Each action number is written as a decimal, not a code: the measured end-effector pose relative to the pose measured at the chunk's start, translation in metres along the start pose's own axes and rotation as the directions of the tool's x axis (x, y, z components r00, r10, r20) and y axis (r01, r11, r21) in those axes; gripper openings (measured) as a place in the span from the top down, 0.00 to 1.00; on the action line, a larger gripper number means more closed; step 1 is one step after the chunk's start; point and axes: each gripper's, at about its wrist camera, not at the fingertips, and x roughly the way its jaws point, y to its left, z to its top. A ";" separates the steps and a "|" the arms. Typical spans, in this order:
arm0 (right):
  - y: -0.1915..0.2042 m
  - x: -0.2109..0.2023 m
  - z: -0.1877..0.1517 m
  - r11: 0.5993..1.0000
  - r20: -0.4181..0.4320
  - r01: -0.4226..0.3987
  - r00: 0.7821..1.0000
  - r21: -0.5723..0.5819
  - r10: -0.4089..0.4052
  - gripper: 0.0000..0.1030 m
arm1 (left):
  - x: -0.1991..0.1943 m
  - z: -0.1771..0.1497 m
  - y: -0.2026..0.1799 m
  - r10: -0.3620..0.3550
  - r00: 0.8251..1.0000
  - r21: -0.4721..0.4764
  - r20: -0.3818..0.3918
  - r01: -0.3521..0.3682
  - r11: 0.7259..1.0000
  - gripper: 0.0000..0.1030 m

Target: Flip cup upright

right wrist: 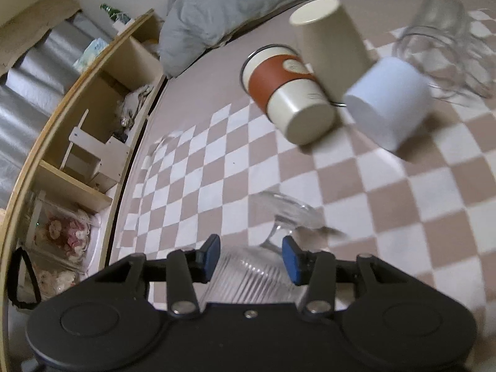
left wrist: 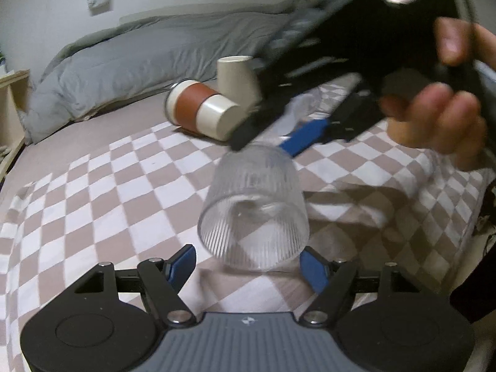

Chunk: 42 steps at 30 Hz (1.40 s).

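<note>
A clear ribbed glass cup (left wrist: pixel 252 207) is held tilted above the checkered blanket, its mouth toward the left wrist camera. My right gripper (left wrist: pixel 266 142) grips it at its closed base; in the right wrist view the cup (right wrist: pixel 248 272) sits between the blue pads (right wrist: pixel 291 259). My left gripper (left wrist: pixel 248 263) is open, its blue pads (left wrist: pixel 183 262) on either side of the cup's rim, apart from it.
A beige cup with a brown sleeve (right wrist: pixel 288 96), a plain beige cup (right wrist: pixel 331 43), a white cup (right wrist: pixel 390 102) and clear glasses (right wrist: pixel 443 46) lie on the checkered blanket (right wrist: pixel 217 161). A grey duvet (left wrist: pixel 139 62) lies behind. A wooden shelf (right wrist: pixel 93 117) stands left.
</note>
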 end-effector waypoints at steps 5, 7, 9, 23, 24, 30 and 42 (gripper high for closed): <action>0.000 -0.011 -0.011 1.000 -0.021 -0.019 1.000 -0.015 0.018 0.55 | -0.013 0.000 0.013 0.066 0.998 -0.061 0.015 -0.065 0.996 0.27; 0.002 -0.010 -0.014 0.999 -0.032 -0.026 0.999 -0.032 0.025 0.55 | -0.018 0.002 0.019 0.086 0.996 -0.099 0.018 -0.084 0.991 0.28; 0.006 -0.007 -0.014 0.998 -0.032 -0.027 0.999 -0.058 0.025 0.55 | -0.019 0.003 0.024 0.087 0.996 -0.127 0.017 -0.084 0.988 0.28; 0.029 -0.006 0.009 0.967 0.006 -0.027 1.000 -0.254 0.029 0.57 | -0.008 0.005 0.014 -0.020 0.999 -0.261 -0.027 0.013 0.965 0.85; 0.033 -0.008 0.014 0.956 0.039 -0.013 0.999 -0.294 0.026 0.57 | -0.008 0.005 0.015 -0.022 0.999 -0.262 -0.030 0.014 0.965 0.85; 0.041 0.022 0.042 0.881 0.133 0.146 0.986 -0.450 -0.096 0.60 | -0.009 0.004 0.013 -0.015 1.000 -0.250 -0.023 0.009 0.968 0.85; 0.019 0.038 0.013 0.871 -0.071 0.153 0.975 -0.467 -0.210 0.69 | -0.009 0.000 0.044 0.077 0.997 -0.319 -0.029 -0.082 0.944 0.85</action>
